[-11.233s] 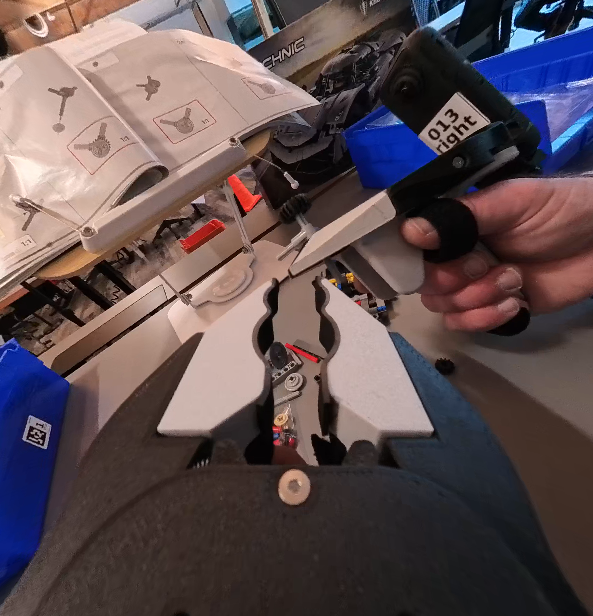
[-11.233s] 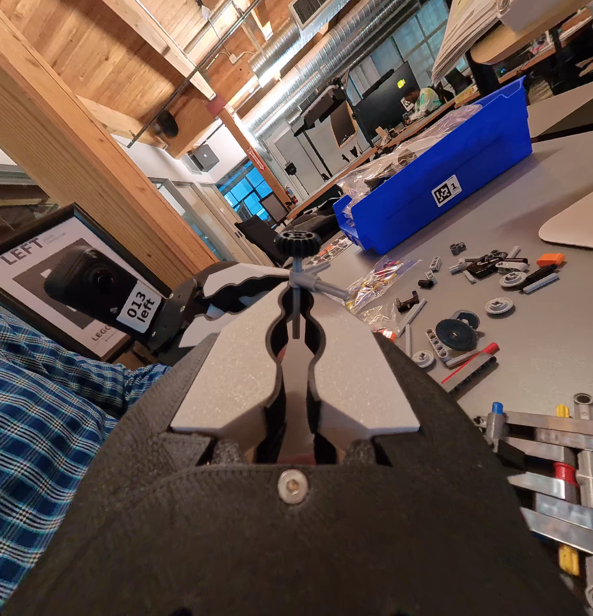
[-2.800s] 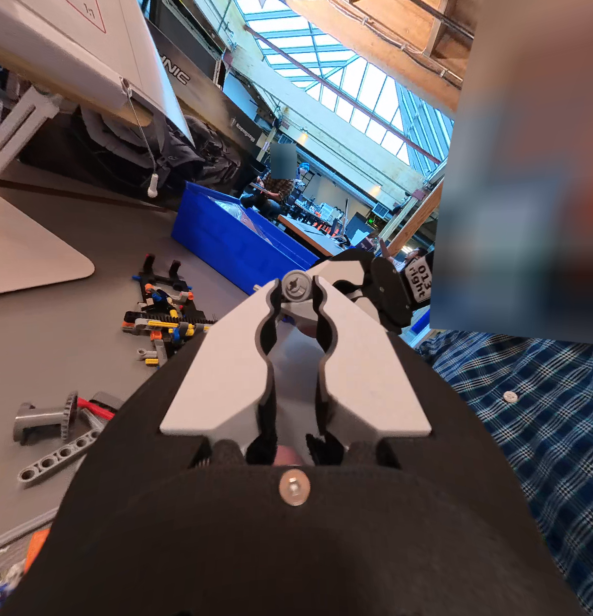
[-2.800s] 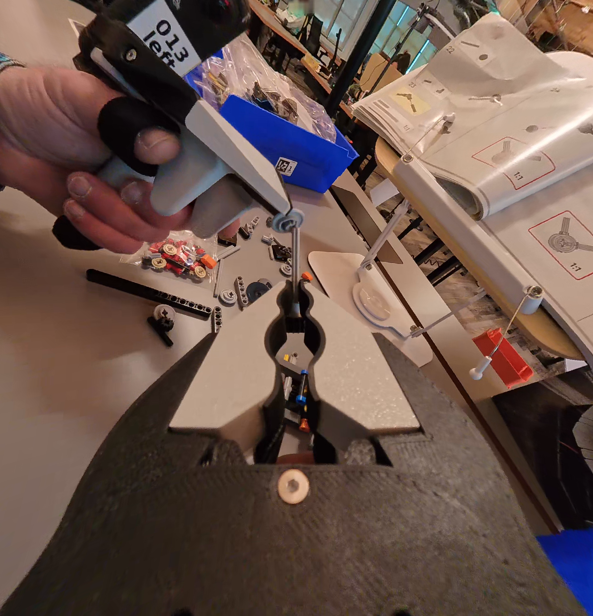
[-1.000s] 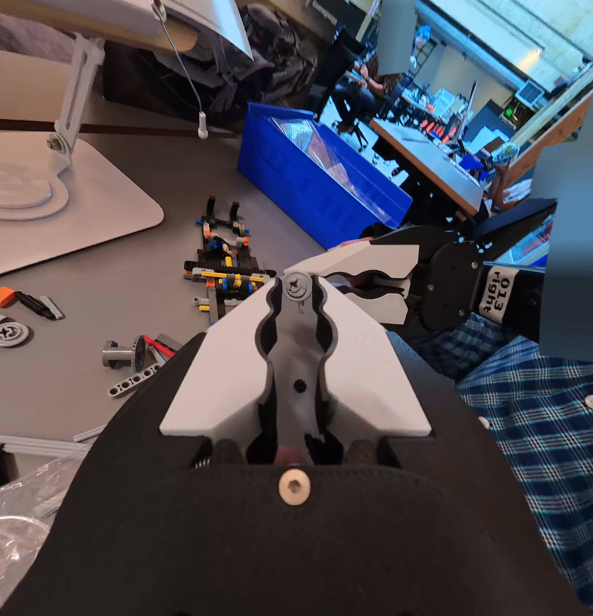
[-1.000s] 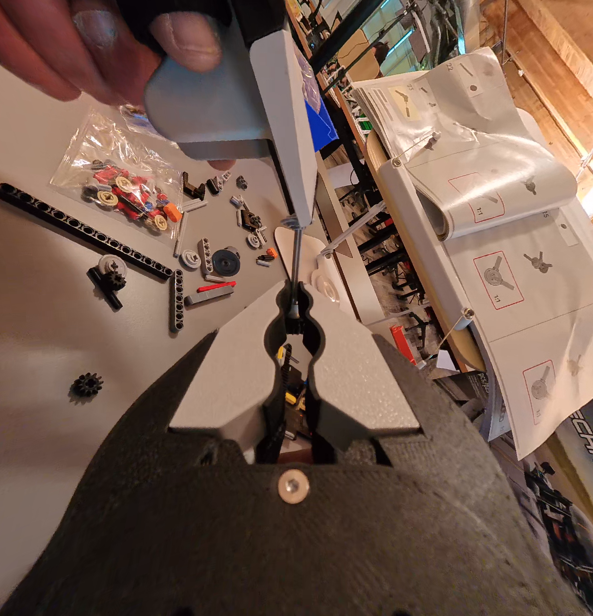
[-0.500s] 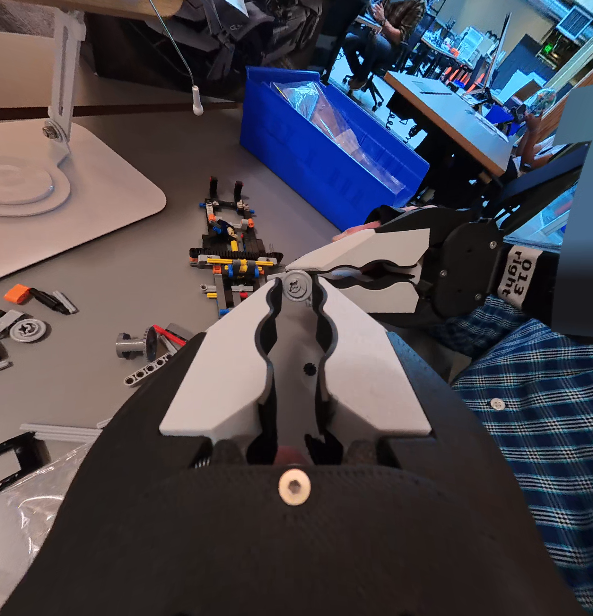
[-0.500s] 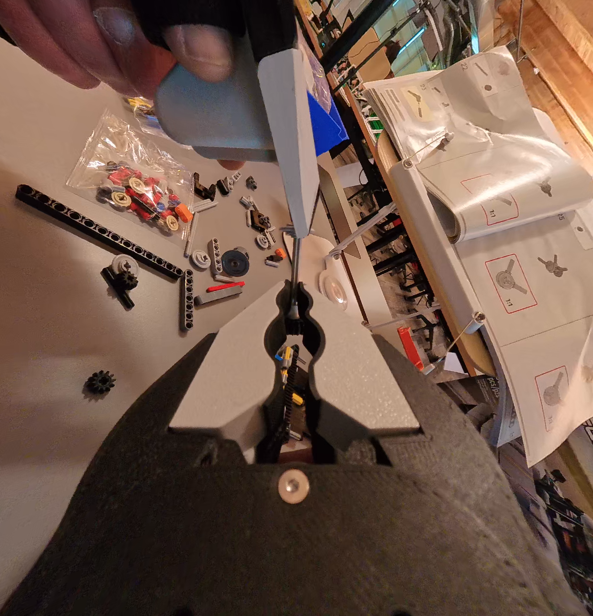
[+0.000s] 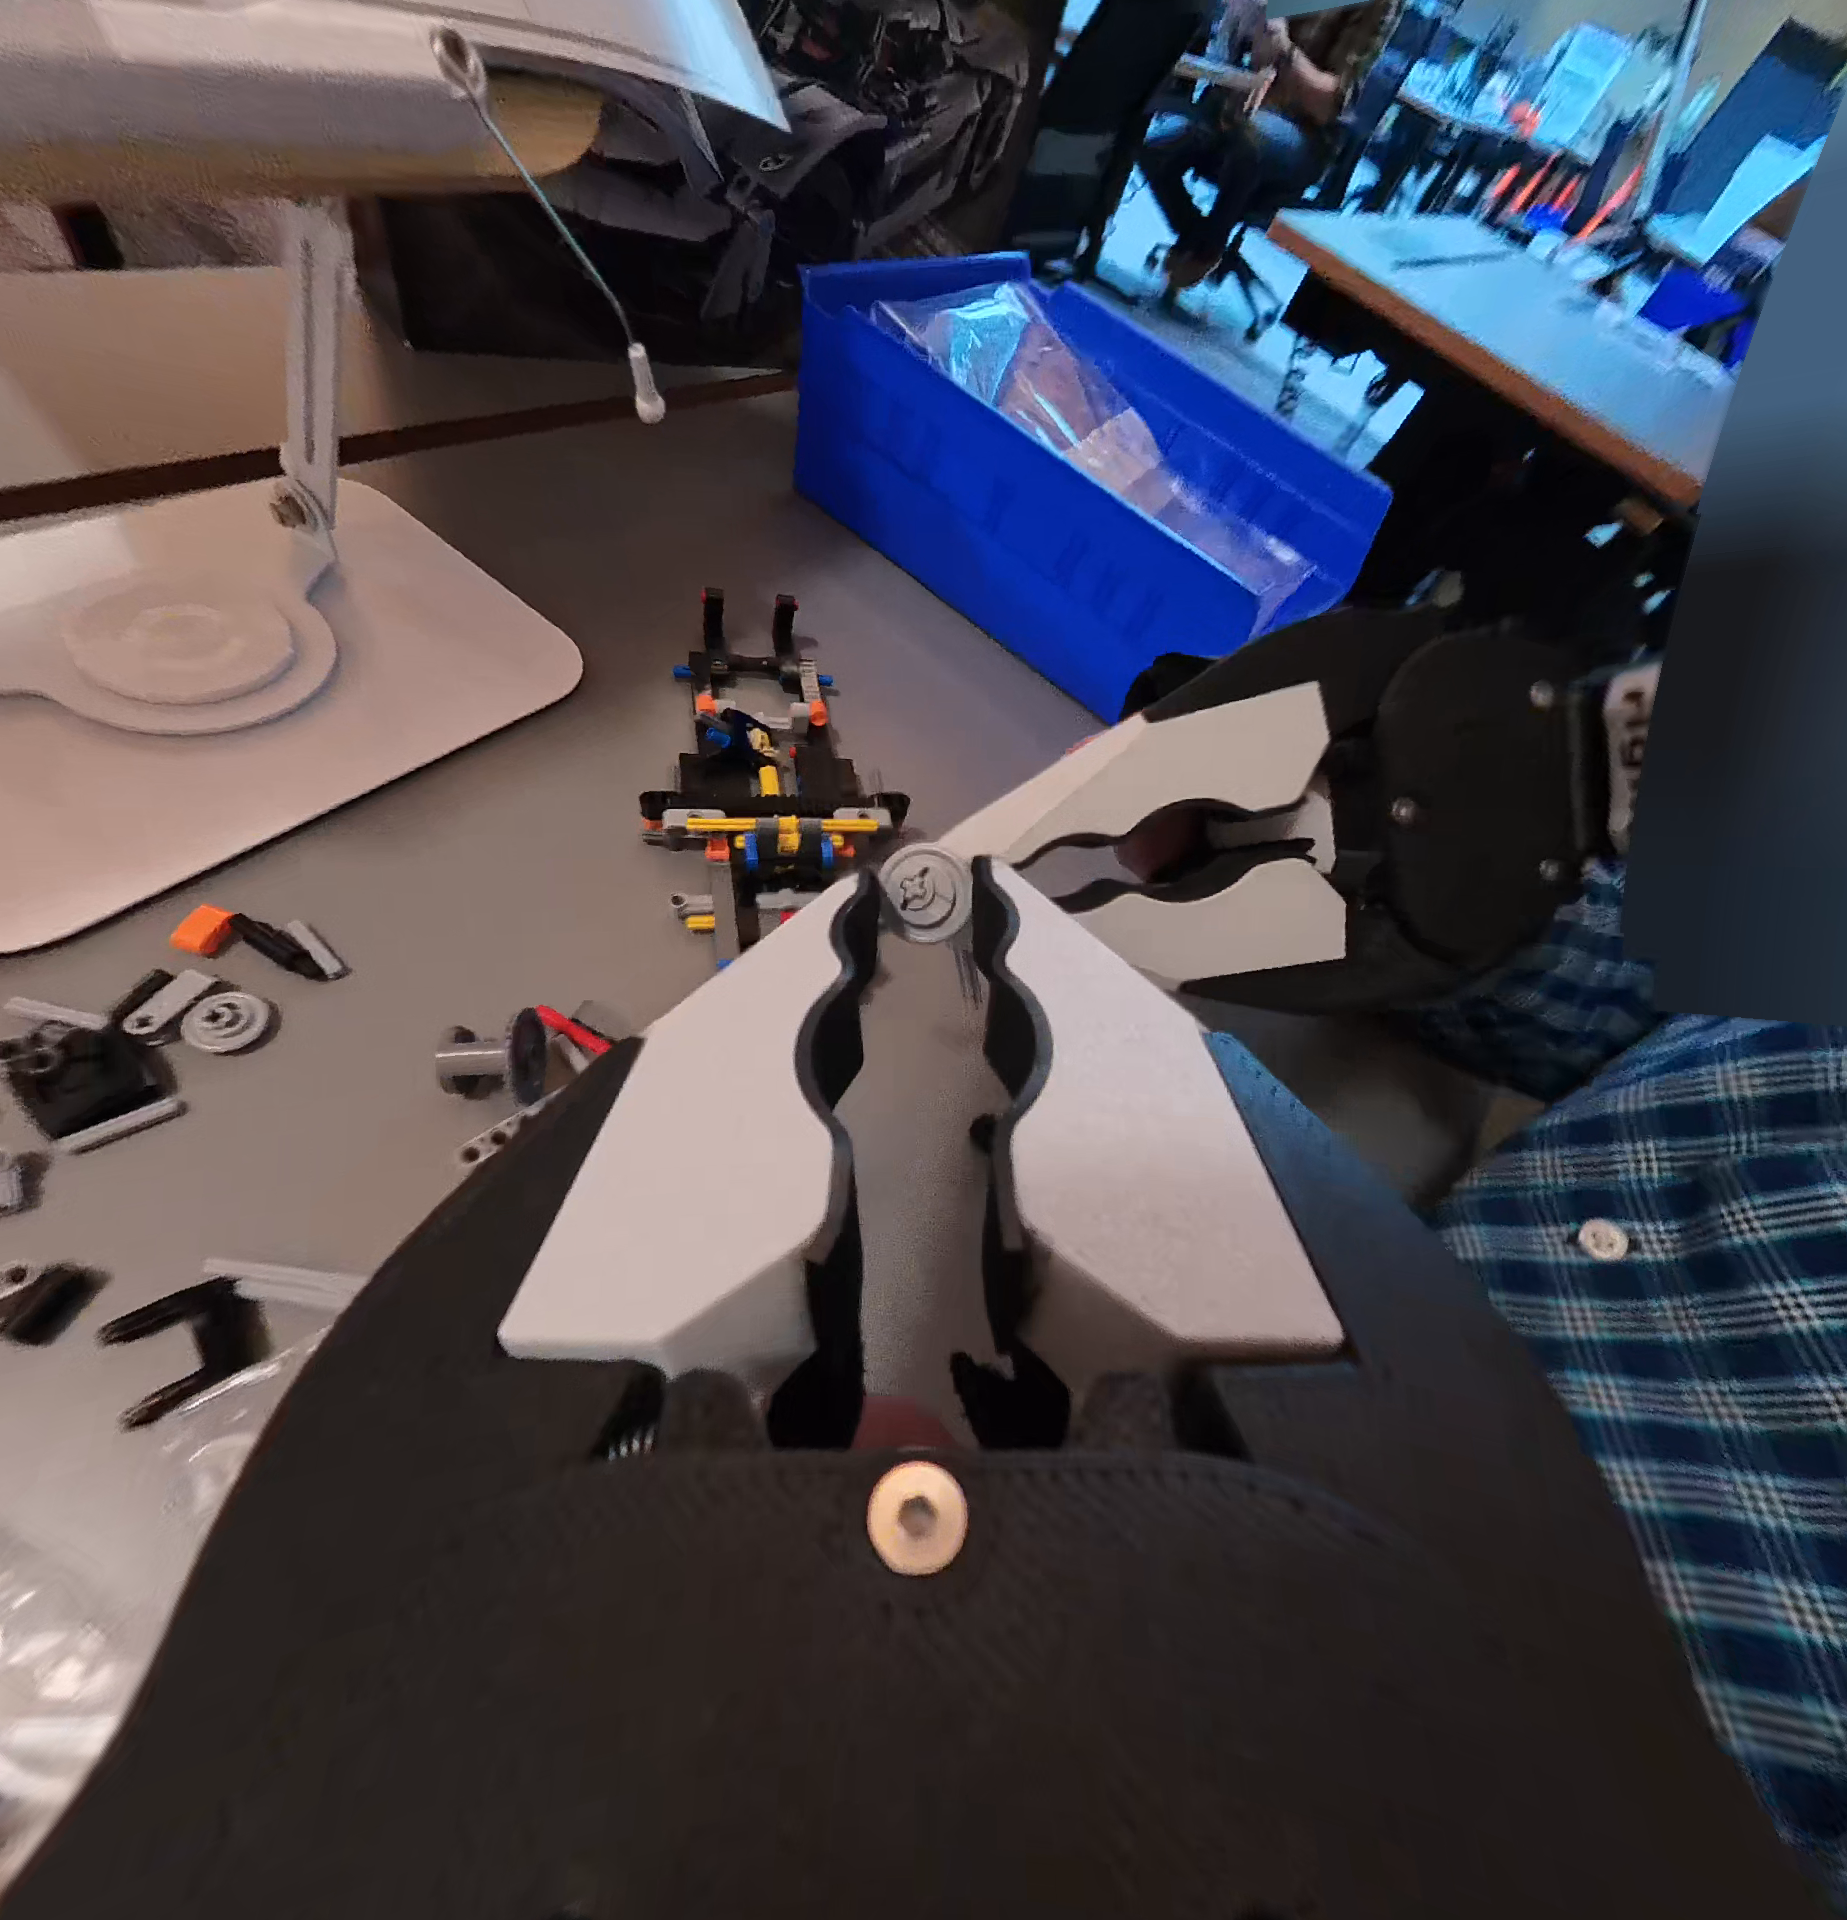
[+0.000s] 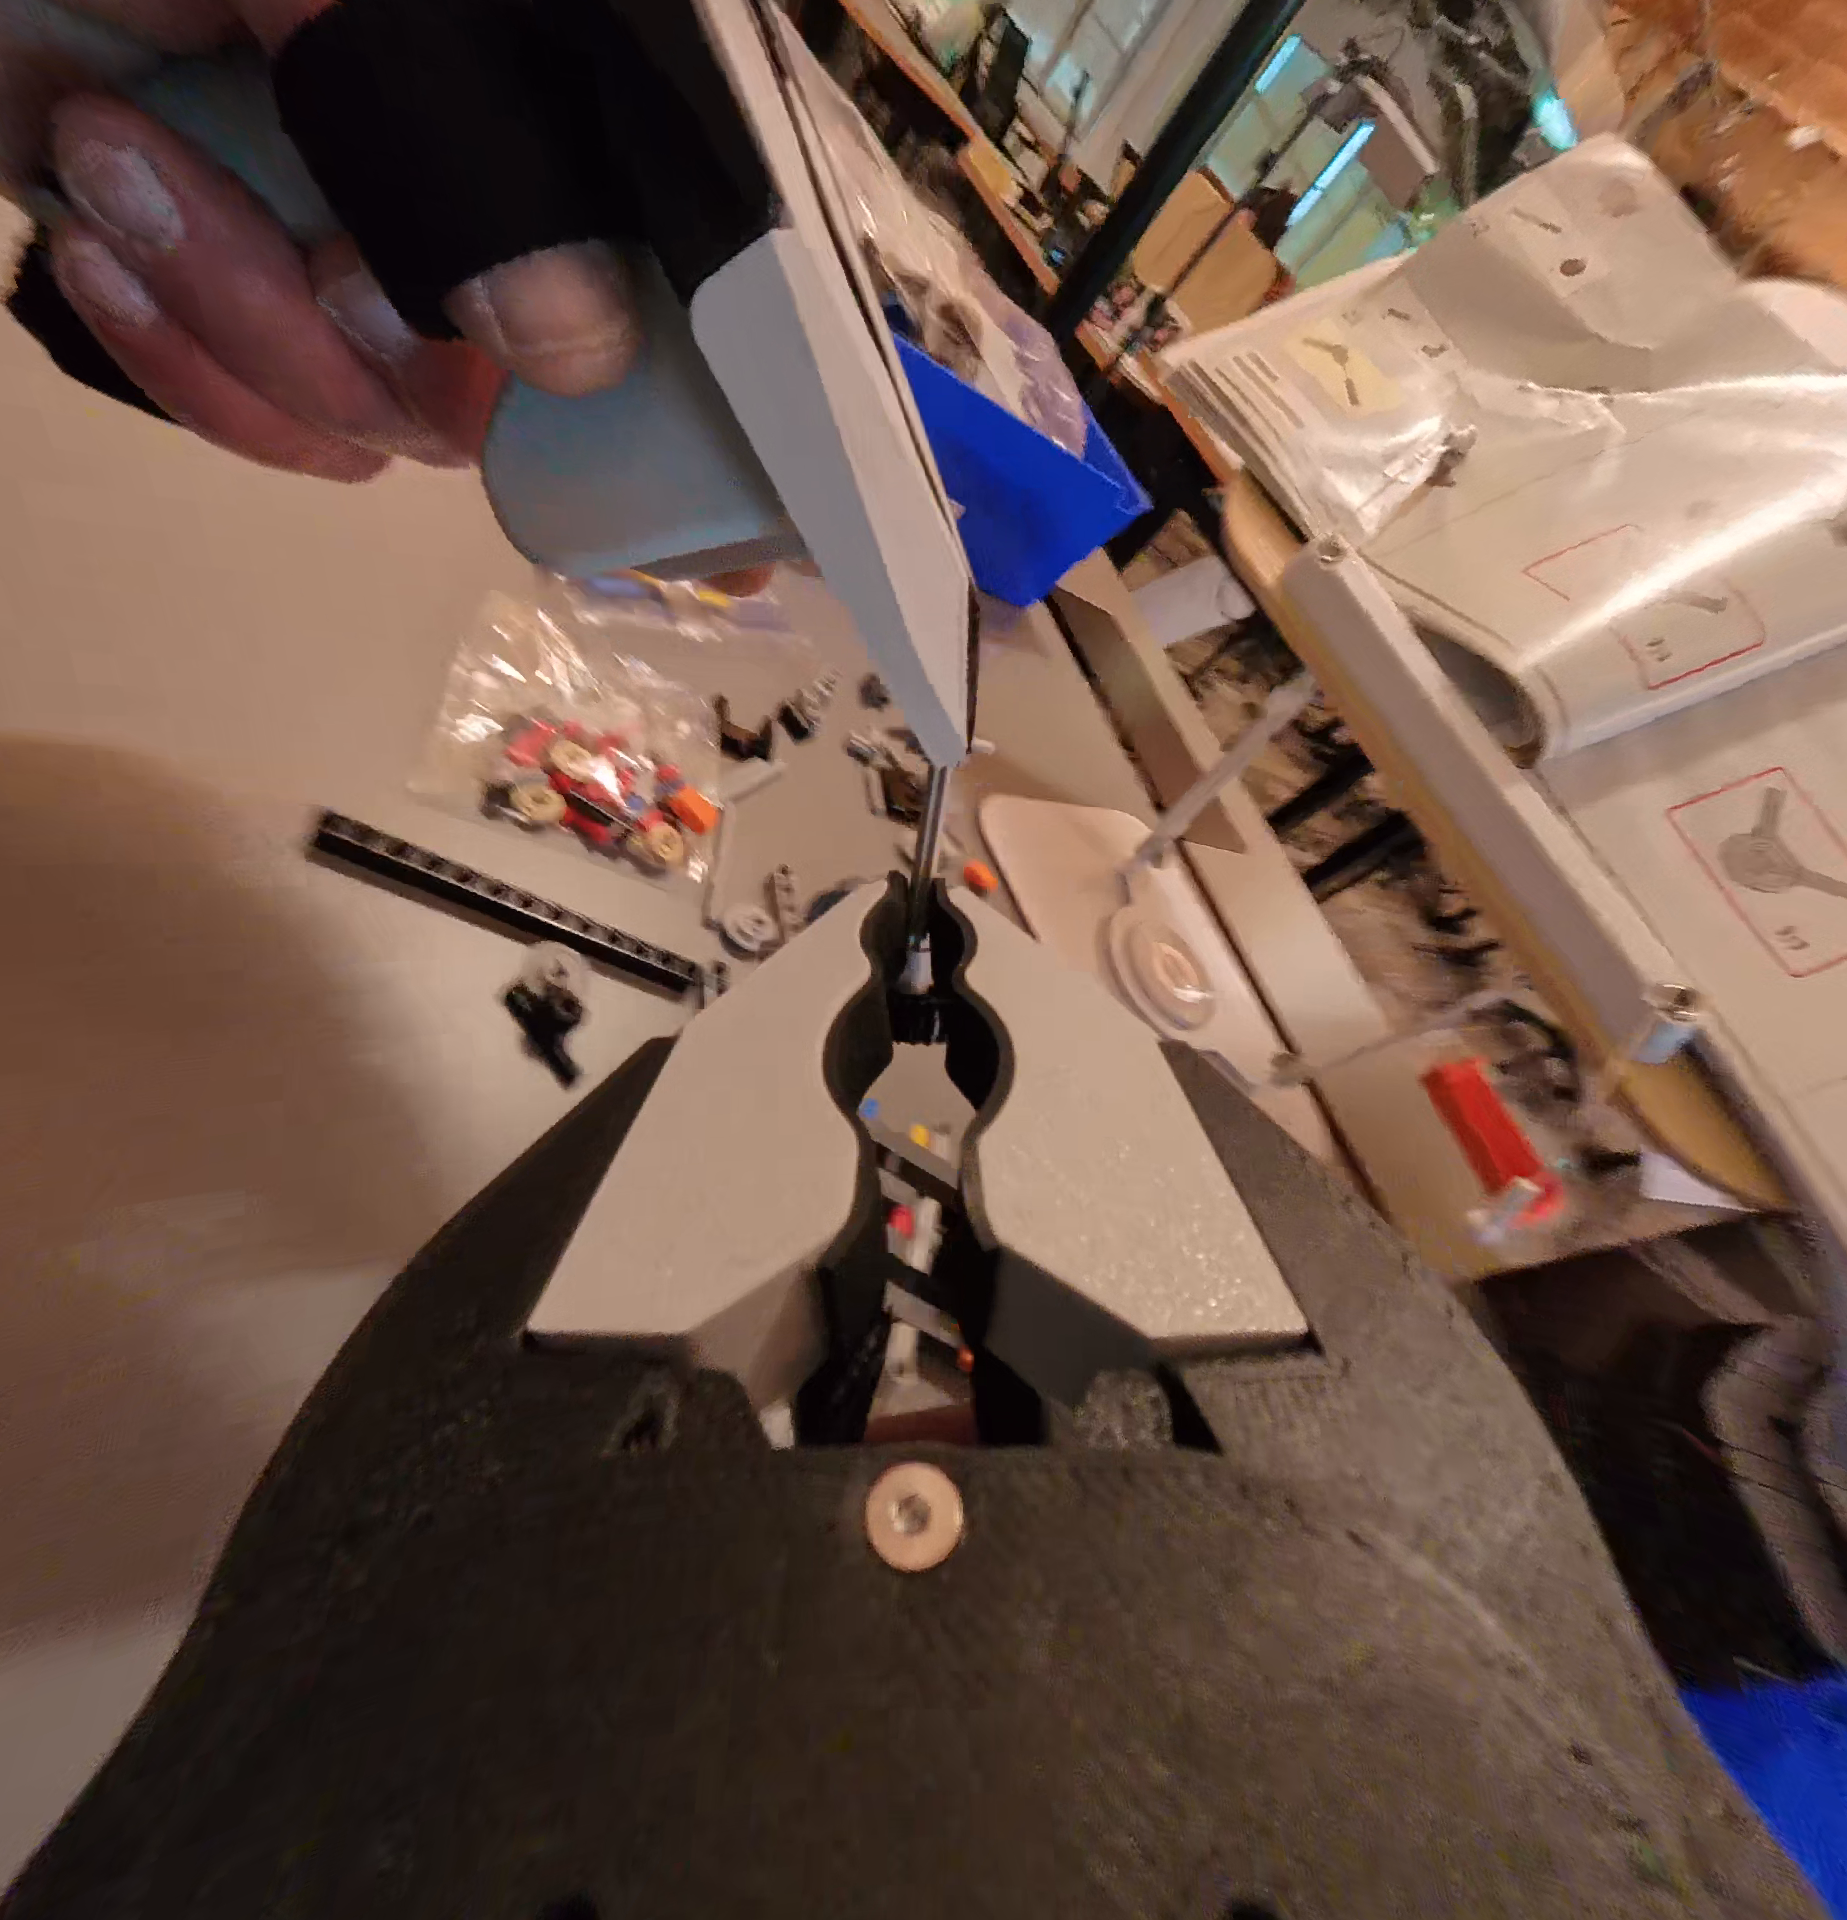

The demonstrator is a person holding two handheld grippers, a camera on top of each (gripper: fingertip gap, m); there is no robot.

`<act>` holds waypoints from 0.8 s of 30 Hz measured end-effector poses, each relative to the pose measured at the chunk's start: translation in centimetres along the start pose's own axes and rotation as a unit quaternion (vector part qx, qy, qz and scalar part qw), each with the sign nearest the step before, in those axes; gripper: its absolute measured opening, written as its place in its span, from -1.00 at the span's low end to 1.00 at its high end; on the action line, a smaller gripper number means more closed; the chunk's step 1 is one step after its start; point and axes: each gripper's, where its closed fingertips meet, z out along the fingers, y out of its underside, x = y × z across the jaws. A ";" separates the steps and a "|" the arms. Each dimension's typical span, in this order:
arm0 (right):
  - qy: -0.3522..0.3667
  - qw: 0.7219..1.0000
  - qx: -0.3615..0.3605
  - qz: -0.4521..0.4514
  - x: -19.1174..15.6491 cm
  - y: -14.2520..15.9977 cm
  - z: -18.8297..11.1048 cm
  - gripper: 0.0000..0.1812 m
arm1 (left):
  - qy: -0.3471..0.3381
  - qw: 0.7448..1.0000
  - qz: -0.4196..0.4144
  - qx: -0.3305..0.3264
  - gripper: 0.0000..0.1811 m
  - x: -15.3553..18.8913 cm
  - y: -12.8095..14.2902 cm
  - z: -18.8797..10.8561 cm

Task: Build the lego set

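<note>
My left gripper [image 9: 924,896] is shut on a small grey round lego disc [image 9: 924,891] with a cross hole, held at its fingertips above the table. My right gripper [image 10: 917,920] is shut on a thin grey axle [image 10: 929,831] with a black gear [image 10: 914,1013] low between its fingers. The axle runs up to the tips of the left gripper [image 10: 948,727], which a hand [image 10: 275,260] holds. In the left wrist view the right gripper [image 9: 986,847] meets the disc from the right. The partly built chassis [image 9: 773,769] lies on the table beyond.
A blue bin [image 9: 1054,499] with plastic bags stands behind the chassis. The instruction book [image 10: 1625,416] sits on a stand with a white base [image 9: 223,665]. Loose parts [image 9: 223,1023], a bag of pieces [image 10: 586,769] and a long black beam [image 10: 503,904] lie on the grey table.
Both grippers stay shut and joined at the axle and disc. The pair has shifted and tilted a little over the table, and the left gripper stands more to the upper left in the right wrist view.
</note>
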 end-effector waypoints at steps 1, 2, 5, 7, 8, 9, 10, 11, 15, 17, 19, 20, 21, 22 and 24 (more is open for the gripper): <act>-0.018 1.000 0.008 0.022 -0.6 -0.4 0.1 -1.00 | -0.012 1.000 0.015 -0.010 -0.83 0.2 0.1 -0.4; -0.028 0.999 0.015 0.033 -1.1 -0.7 0.2 -1.00 | -0.023 0.999 0.028 -0.020 -0.83 0.3 0.4 -0.9; -0.082 0.993 0.025 0.078 -3.6 -1.4 0.6 -0.97 | -0.045 0.996 0.050 -0.054 -0.83 0.7 1.8 -2.2; -0.125 0.987 0.028 0.093 -5.5 -1.8 0.7 -0.91 | -0.058 0.992 0.080 -0.082 -0.83 1.0 3.0 -2.9; -0.152 0.982 0.025 0.112 -6.3 -1.8 0.6 -0.86 | -0.062 0.987 0.102 -0.104 -0.83 1.3 3.6 -3.2; -0.176 0.977 0.027 0.120 -6.9 -1.9 0.4 -0.86 | -0.065 0.982 0.125 -0.123 -0.83 1.5 4.1 -3.4; -0.196 0.972 0.027 0.126 -7.4 -2.0 0.2 -0.84 | -0.071 0.977 0.145 -0.138 -0.83 1.6 4.4 -3.6; -0.212 0.967 0.025 0.141 -7.7 -2.0 0.0 -0.82 | -0.078 0.971 0.164 -0.153 -0.83 1.6 4.8 -3.8; -0.258 0.948 0.022 0.183 -8.1 -1.4 -1.0 -0.89 | -0.076 0.950 0.222 -0.206 -0.83 1.8 6.2 -4.0; -0.277 0.936 0.020 0.217 -8.2 -1.2 -1.2 -0.98 | -0.073 0.934 0.258 -0.237 -0.83 1.9 7.2 -3.9; -0.288 0.926 0.022 0.245 -8.2 -1.2 -1.4 -0.98 | -0.057 0.928 0.266 -0.253 -0.83 2.3 8.1 -3.3; -0.299 0.919 0.026 0.258 -8.3 -1.3 -1.5 -0.96 | -0.055 0.923 0.275 -0.264 -0.83 2.3 8.6 -3.0; -0.301 0.915 0.029 0.267 -8.2 -1.4 -1.6 -0.96 | -0.061 0.916 0.287 -0.273 -0.83 2.0 9.0 -2.8; -0.301 0.914 0.029 0.269 -8.2 -1.3 -1.5 -0.98 | -0.061 0.912 0.294 -0.281 -0.83 2.0 9.4 -2.6; -0.298 0.917 0.025 0.263 -8.3 -1.0 -1.3 -0.99 | -0.049 0.915 0.287 -0.280 -0.83 2.3 9.8 -2.1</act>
